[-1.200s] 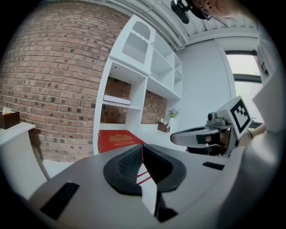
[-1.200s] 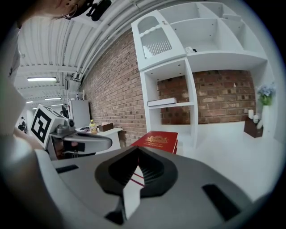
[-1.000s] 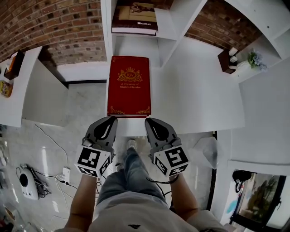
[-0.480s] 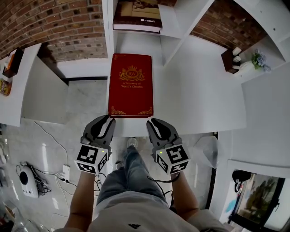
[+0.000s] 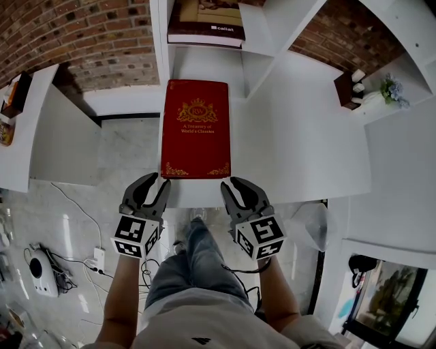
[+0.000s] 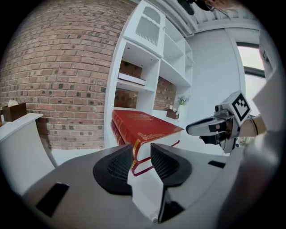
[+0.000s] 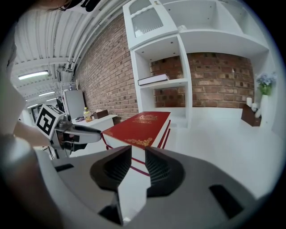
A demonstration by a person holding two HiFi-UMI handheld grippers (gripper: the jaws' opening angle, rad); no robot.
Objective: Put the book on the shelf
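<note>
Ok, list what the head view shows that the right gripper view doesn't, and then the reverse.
Head view only: the person's legs, and the floor with cables and a white device.

Right gripper view only: the ceiling light strip and the cabinet door atop the shelf unit.

Both: the red book lying flat on the white table, the second book on a shelf, the flowers, and the left gripper, whose jaws have just been opening and grip nothing.
</note>
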